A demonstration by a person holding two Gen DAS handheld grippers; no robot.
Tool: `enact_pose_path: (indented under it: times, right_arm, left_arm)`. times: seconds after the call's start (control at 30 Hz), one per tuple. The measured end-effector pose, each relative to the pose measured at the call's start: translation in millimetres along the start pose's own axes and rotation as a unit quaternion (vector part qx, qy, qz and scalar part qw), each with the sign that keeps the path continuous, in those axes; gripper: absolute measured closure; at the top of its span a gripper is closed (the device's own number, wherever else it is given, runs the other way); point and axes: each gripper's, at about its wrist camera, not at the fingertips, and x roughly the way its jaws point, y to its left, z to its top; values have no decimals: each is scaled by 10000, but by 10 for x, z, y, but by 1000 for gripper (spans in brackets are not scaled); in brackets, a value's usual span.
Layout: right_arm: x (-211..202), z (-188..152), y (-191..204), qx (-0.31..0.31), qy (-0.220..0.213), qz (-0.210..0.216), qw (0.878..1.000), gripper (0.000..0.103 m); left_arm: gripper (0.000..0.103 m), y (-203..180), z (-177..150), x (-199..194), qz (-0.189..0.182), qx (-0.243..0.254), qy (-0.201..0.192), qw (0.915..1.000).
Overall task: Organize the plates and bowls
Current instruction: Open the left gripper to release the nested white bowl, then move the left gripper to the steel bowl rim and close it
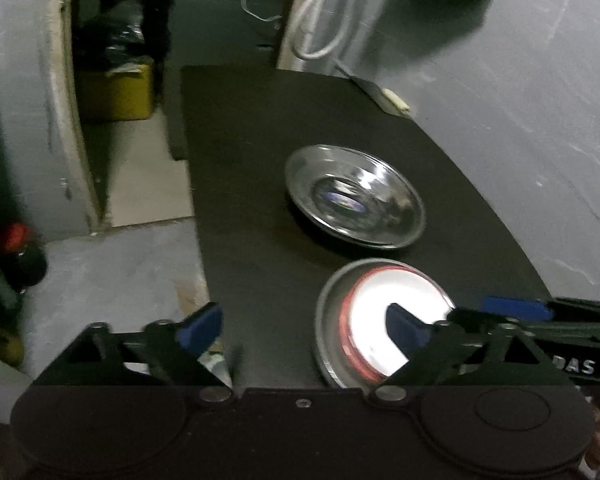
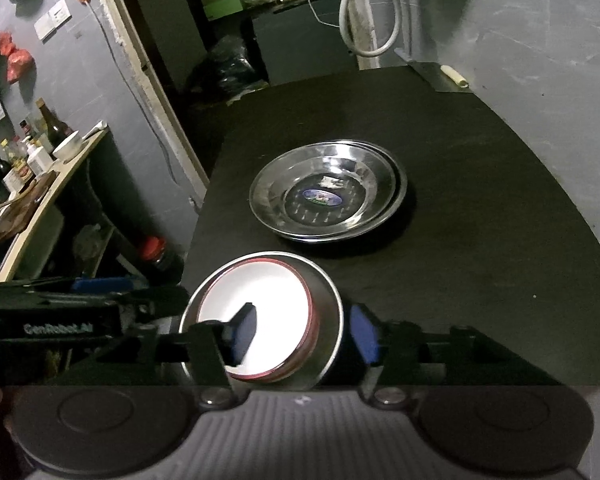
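Both grippers are at the bowl stack here, and neither has a hold on it. The left gripper (image 1: pixel 304 330) stands wide, one blue pad out over the table (image 1: pixel 252 160) edge, the other hanging over the white inside of the red-rimmed bowl (image 1: pixel 384 320). Nothing is pinched.

The right gripper (image 2: pixel 306 334) is about half spread and straddles the right-hand wall of the stack: its left finger sits inside the red-rimmed bowl, over the white floor, and its right finger stands just outside the steel bowl (image 2: pixel 328 304) that the red-rimmed one nests in. The pads don't look pressed on that wall, so this reads as a let-go.

Ahead of both sets of jaws, well past the fingertips, sits the stack of steel plates (image 2: pixel 326 192), apart from the bowls. Bowls nested, plates piled, so the sorting looks close to done.

To finish well, I'd lift each gripper straight up and back before swinging away. The inside finger is the risk: drag it sideways and it catches the rim, tipping or skating the nested pair across the dark top. Whether that finger touches the bowl floor, I cannot tell.
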Motion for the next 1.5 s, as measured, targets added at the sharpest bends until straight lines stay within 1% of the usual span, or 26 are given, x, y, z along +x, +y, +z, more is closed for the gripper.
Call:
enact_pose_path:
  times: [0.03,0.07,0.13,0.17,0.2,0.23,0.27,0.3,0.47,0.6,0.73,0.97,1.27,1.5]
  right_arm:
    - [-7,-4,-3,14,-6,-19,10000,34]
    - [-9,-7,-7,29,-14,-42,10000,28]
    - [-12,-10,-26,67,-22,-88,9999,21]
    - [-14,-12,-34,99,-23,-118,9999,14]
    - [-18,-19,-43,134,-25,-152,9998,9]
    - [-19,-23,-59,180,-34,-198,9996,7]
    - [-21,-28,-74,229,-50,-263,9994,2]
    - [-24,-34,-95,282,-74,-345,9990,0]
    - [-28,-74,-250,649,-96,-770,9949,0]
    - [10,-109,-333,775,67,-962,9923,0]
    - [56,-123,-357,755,258,-993,9919,0]
    - [100,-130,-360,705,398,-973,9920,0]
    - [181,-104,-366,634,536,-912,9924,0]
    - [266,-90,-378,572,723,-920,9915,0]
  left_arm:
    - [2,22,-2,-4,51,-49,-11,10000]
    - [1,50,-7,-3,97,-120,-10,9999]
    - [1,97,-17,4,157,-254,34,9995]
    - [1,121,-27,12,194,-319,79,9993]
    - [1,140,-36,21,239,-370,129,9989]
    - [1,156,-44,32,287,-410,175,9986]
    - [1,169,-53,39,335,-451,215,9982]
    - [1,180,-58,45,376,-485,246,9978]
    - [1,207,-87,43,523,-532,325,9967]
    - [1,194,-83,66,569,-501,404,9963]
    - [1,145,-79,108,607,-395,489,9962]
    - [1,98,-73,181,590,-277,636,9958]
    - [1,99,-74,271,611,-285,823,9943]
    - [1,106,-60,321,655,-288,911,9933]
